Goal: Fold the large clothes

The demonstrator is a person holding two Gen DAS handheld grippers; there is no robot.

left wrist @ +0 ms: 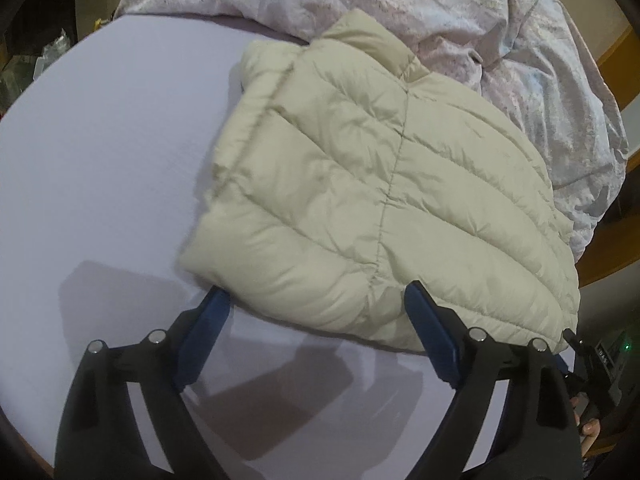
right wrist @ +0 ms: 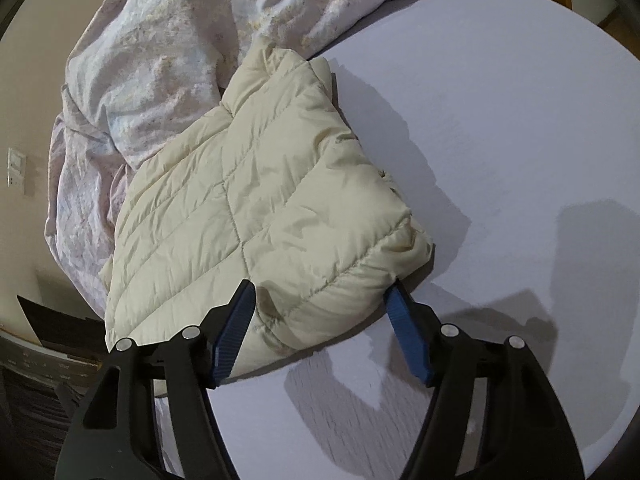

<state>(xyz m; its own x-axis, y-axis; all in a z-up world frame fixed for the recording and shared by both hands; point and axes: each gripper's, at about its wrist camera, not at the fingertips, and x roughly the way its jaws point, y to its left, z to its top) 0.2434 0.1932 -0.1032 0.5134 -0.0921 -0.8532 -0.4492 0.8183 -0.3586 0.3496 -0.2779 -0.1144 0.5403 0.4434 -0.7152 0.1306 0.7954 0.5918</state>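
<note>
- A cream quilted jacket (left wrist: pixel 360 184) lies folded on the bed (left wrist: pixel 100 160), on the pale lilac sheet; its collar end points away from both cameras and rests against a crumpled flowered duvet (left wrist: pixel 400 0)
- The left gripper (left wrist: pixel 316 300) points down at the jacket's near hem; its jaws stand spread wide, blue pads on either side of the hem's corner; one pad sits just beside the corner on the sheet, the other lies over the hem further along; the padded edge bulges between them, and I cannot tell whether either pad presses on it
- The right gripper (right wrist: pixel 320 296) comes at the other near corner of the jacket (right wrist: pixel 256 208); its jaws are also spread, with the rolled hem between them; the left pad overlaps the fabric, the right pad stands at the corner's outer edge over the sheet; no pinch shows
- In the left wrist view the right gripper's black tip (left wrist: pixel 576 344) shows at the hem's far corner, with fingers (left wrist: pixel 590 426) below it
- Shadows of both tools fall on the bare sheet (right wrist: pixel 500 120) in front of the jacket
</note>
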